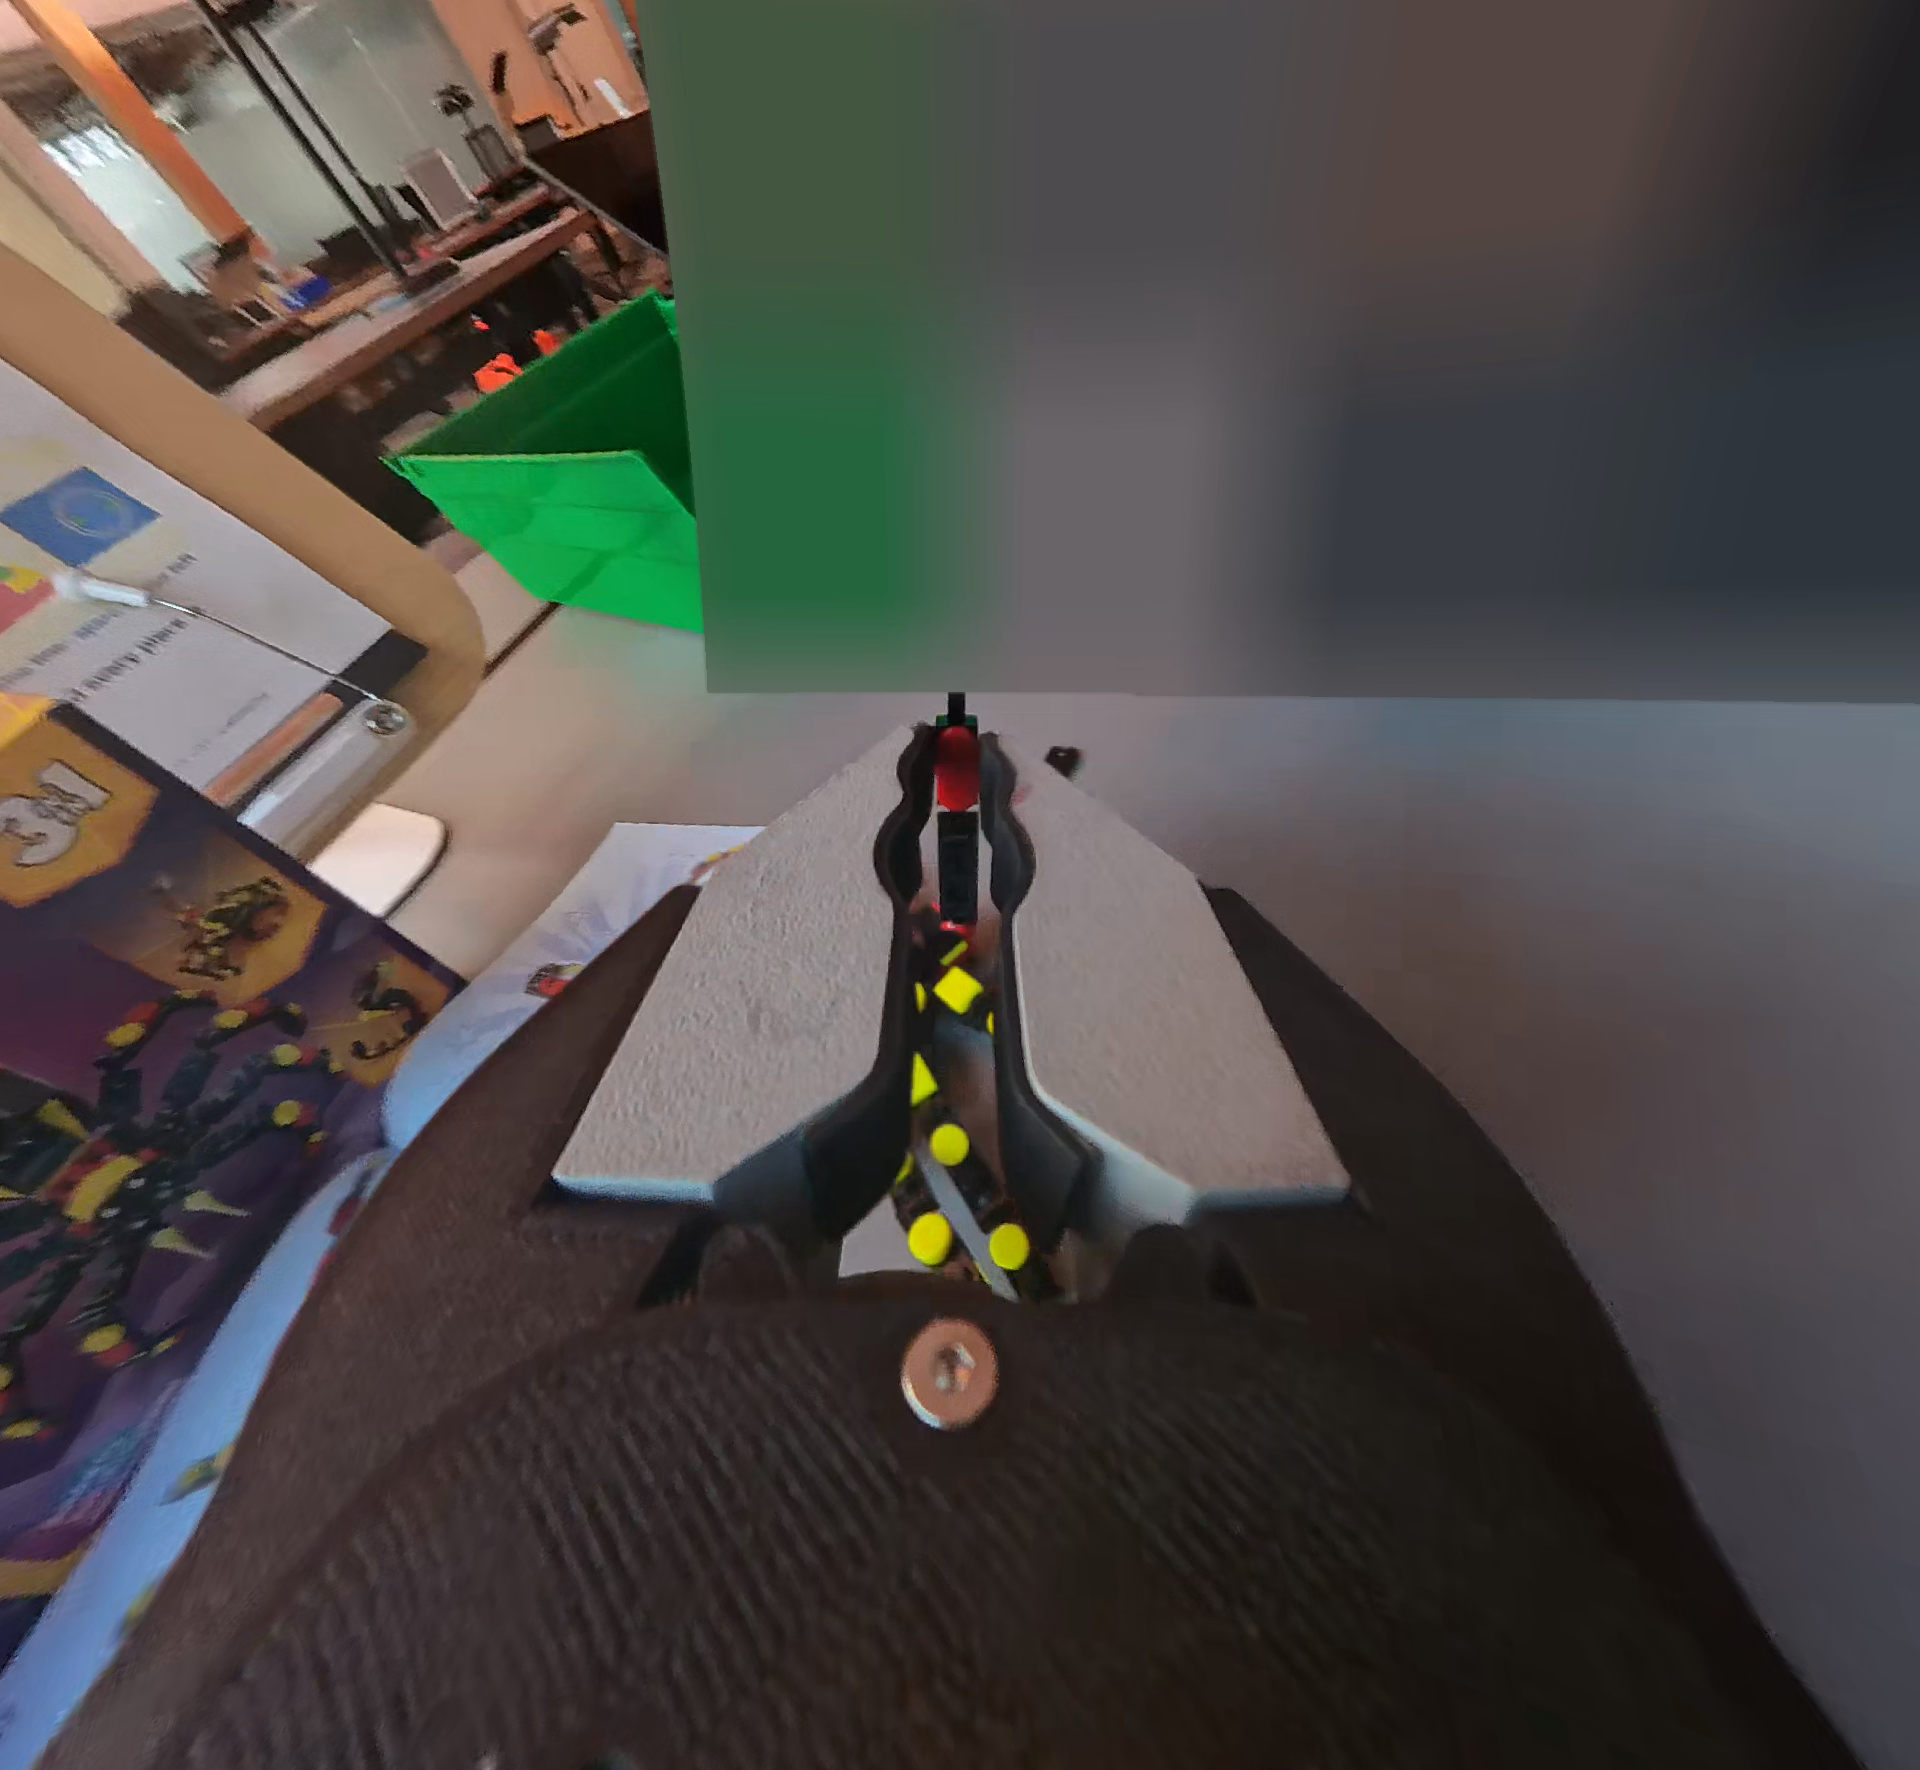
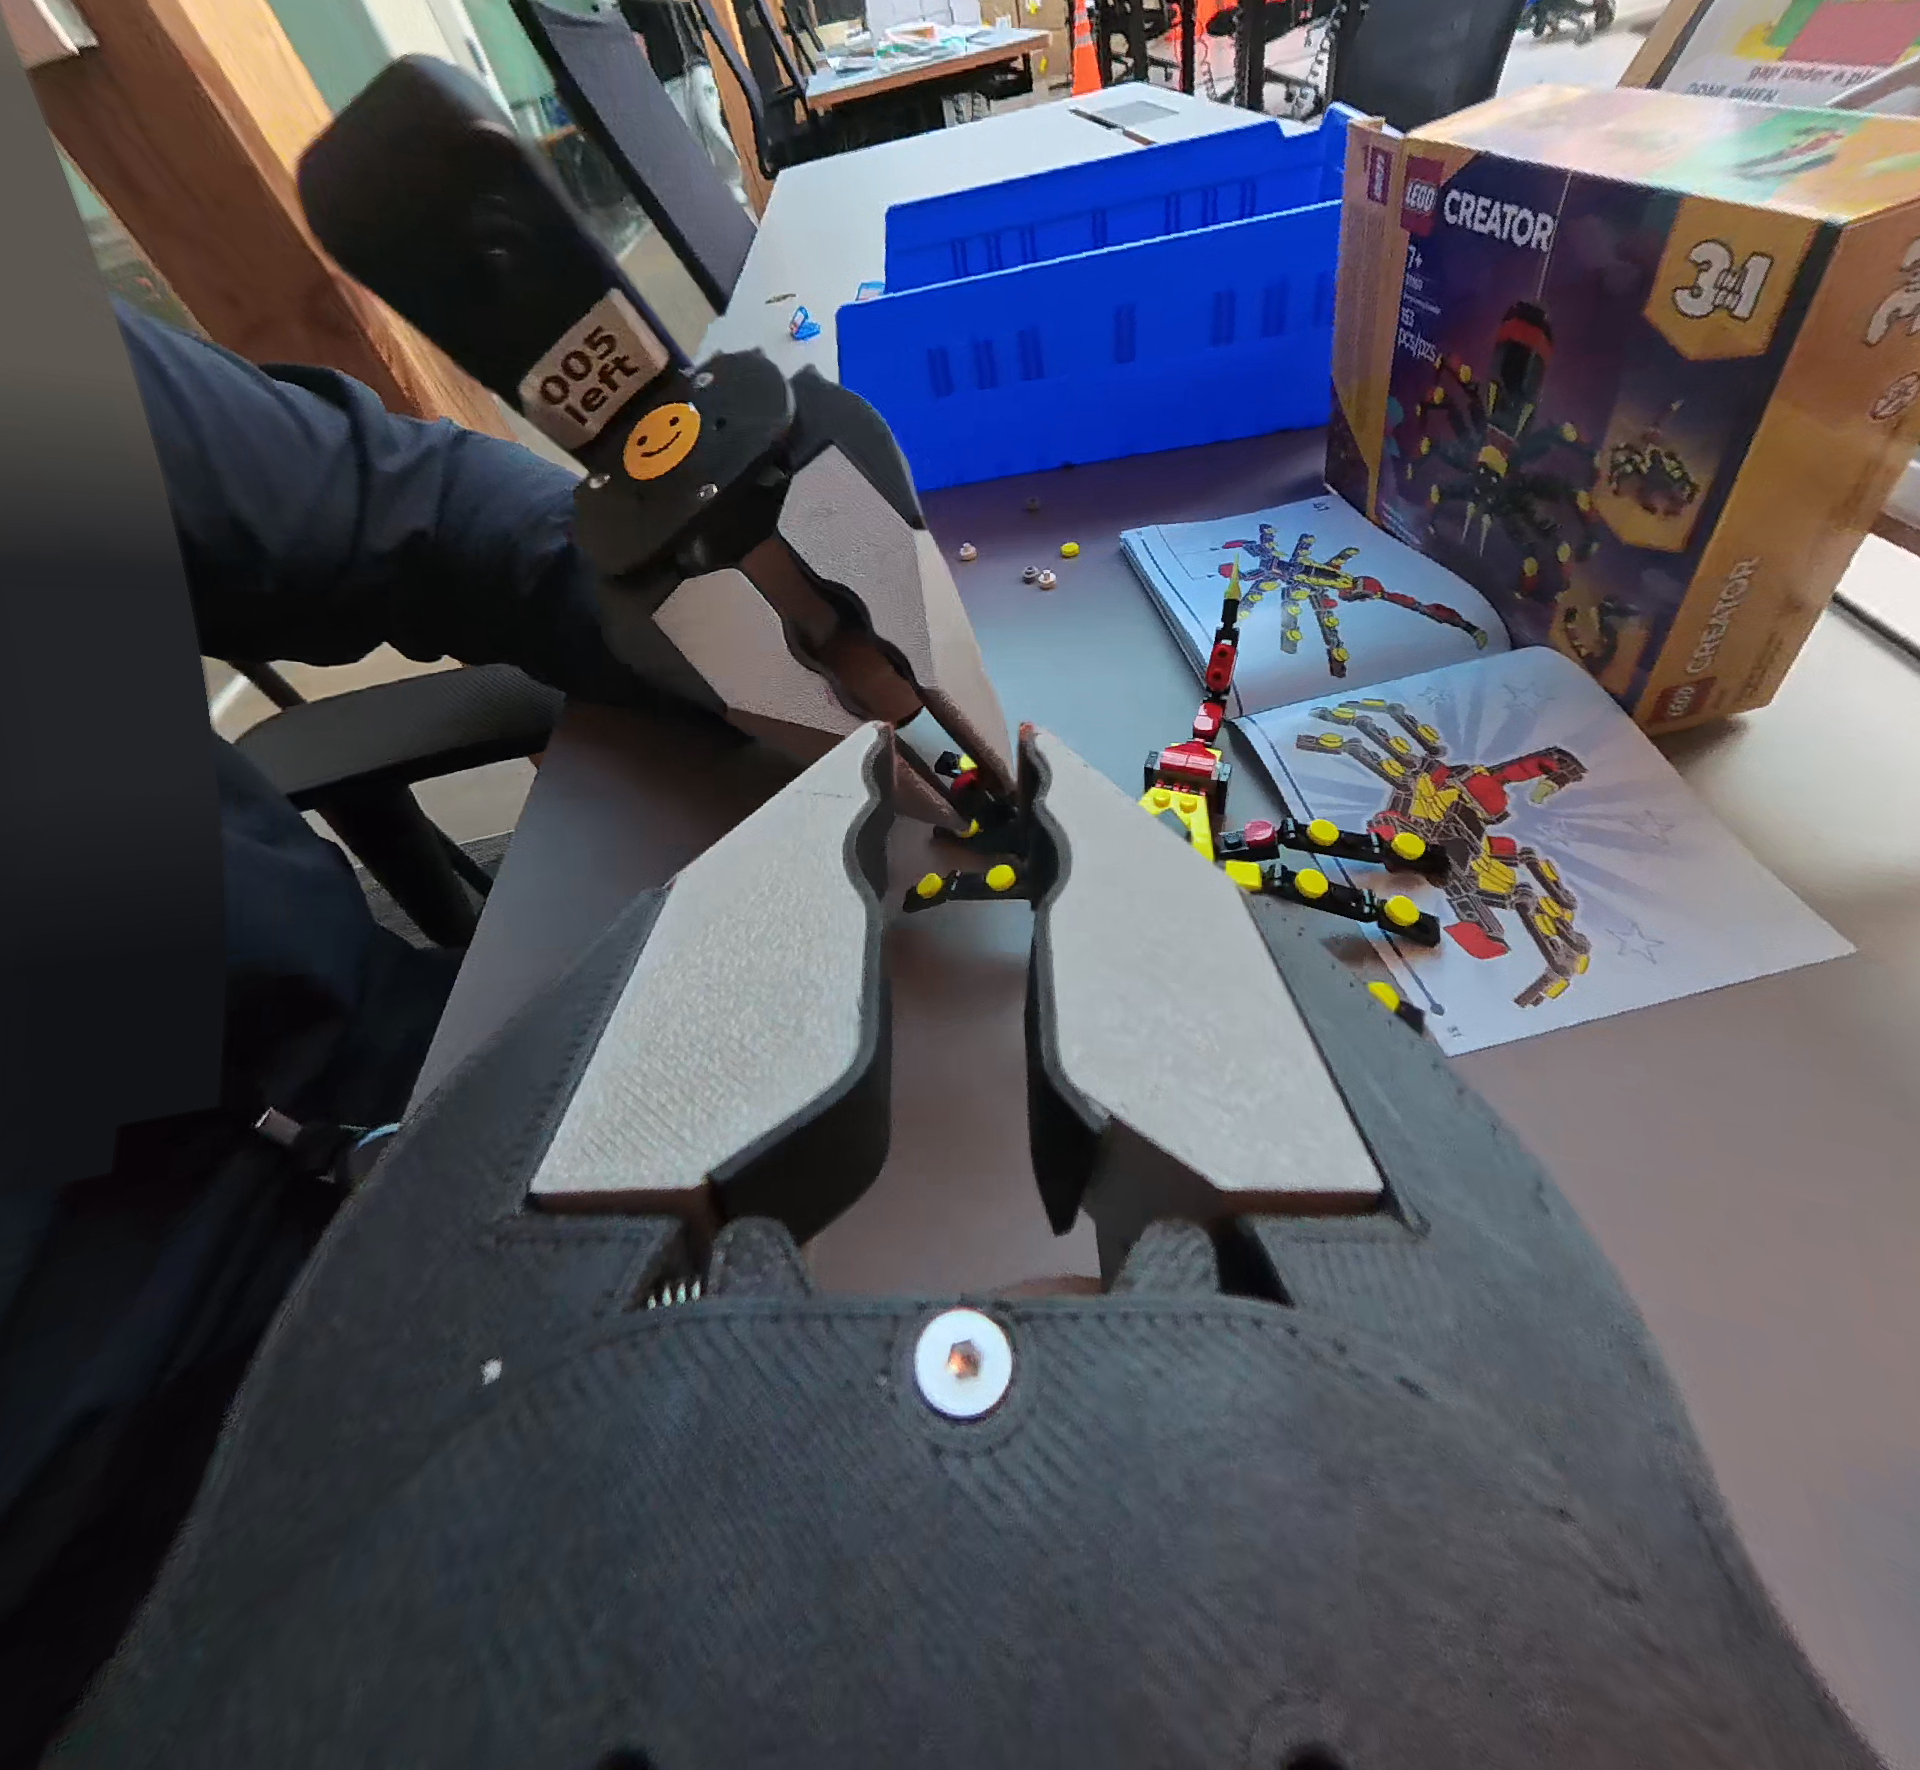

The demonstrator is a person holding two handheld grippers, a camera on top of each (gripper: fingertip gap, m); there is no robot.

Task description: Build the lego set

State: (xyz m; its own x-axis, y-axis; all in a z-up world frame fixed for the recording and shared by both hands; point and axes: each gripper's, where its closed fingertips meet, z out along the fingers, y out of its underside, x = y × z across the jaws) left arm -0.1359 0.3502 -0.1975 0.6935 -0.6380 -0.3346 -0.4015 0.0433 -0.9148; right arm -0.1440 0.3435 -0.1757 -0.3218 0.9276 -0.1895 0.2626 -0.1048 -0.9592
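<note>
The left gripper point(image 1: 956, 764) has its fingers point(image 1: 790, 972) clamped on a slim black lego limb point(image 1: 956, 863) with a red piece at the tips and yellow studs running back down the narrow gap between them. In the right wrist view the same left gripper point(image 2: 961, 775) comes in from the left, held by a person's dark-sleeved arm point(image 2: 343, 515), and its tips meet those of the right gripper point(image 2: 956, 764) over the dark counter point(image 2: 1662, 1253). The right gripper's fingers point(image 2: 748, 982) stand a little apart along their length but close at the tips on the black limb point(image 2: 971, 879) with yellow studs; whether they truly pinch it I cannot tell. Just to the right of those tips lies the rest of the lego model point(image 2: 1184, 775), red, black and yellow, with studded legs point(image 2: 1320, 873) reaching onto the open instruction booklet point(image 2: 1621, 931). Beyond the booklet, farther right, stands the set's box point(image 2: 1621, 390); ahead of the fingers sit two blue bins point(image 2: 1091, 338), with a few small loose pieces point(image 2: 1039, 575) on the counter before them. Behind are office chairs, long work tables and glass partitions.
</note>
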